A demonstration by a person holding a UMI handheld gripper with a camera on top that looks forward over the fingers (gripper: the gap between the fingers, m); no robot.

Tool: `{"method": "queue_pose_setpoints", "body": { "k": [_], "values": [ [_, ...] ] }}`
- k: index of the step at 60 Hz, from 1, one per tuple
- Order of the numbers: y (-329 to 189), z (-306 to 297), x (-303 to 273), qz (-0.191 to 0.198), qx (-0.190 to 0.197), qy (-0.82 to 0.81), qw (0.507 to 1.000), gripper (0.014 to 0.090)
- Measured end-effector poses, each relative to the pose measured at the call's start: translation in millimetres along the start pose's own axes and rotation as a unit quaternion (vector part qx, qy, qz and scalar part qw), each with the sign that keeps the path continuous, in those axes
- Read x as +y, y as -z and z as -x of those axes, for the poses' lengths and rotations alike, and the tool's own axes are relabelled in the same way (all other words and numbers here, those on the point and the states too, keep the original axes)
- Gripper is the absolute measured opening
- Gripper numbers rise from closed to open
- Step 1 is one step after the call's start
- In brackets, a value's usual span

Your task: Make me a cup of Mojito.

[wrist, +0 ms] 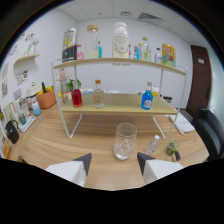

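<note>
The gripper (114, 161) hovers low over the light wooden tabletop (65, 145), level and pointed straight at the shelf, its two white fingers with dark tips (84, 161) poking up from the bottom of the frame. Jaws wide, nothing between the pads. No hand or sleeve visible.

Just ahead of the fingers, a touch right of centre, stands the clear glass tumbler (125, 140) with what looks like ice at its bottom, upright on the table, apart from both fingertips. To its right, a small clear bottle (153, 145) leans beside it, and further right sits a small dark-green item (172, 149), too small to make out.

Beyond, the white wire-frame rack with two wooden shelves (117, 62) fills mid-frame. On the lower shelf: a round bottle of red liquid (76, 97) at left, a clear bottle with an orange cap (98, 95) near centre, a bottle of blue liquid (146, 99) at right. Up top, a row of tall bottles and jars, the big white-labelled jar (119, 41) in the upper middle.

At the left of the frame, an orange pot (46, 98) holding greens.
</note>
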Motion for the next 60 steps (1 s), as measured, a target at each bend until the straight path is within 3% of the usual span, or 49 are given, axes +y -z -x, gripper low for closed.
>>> {"method": "queue_pose_setpoints", "body": {
  "k": [11, 29, 42, 50, 60],
  "values": [
    [24, 48, -106, -0.048, 0.003, 0.03, 0.998, 0.0866],
    [38, 128, -249, -0.121, -0.055, -0.028, 0.991, 0.0864],
    [-5, 154, -300, -0.154, -0.055, -0.024, 0.986, 0.0858],
    [-36, 153, -320, -0.165, -0.035, -0.019, 0.985, 0.0851],
    [-58, 154, -343, -0.184, -0.025, -0.015, 0.982, 0.0767]
  ]
}}
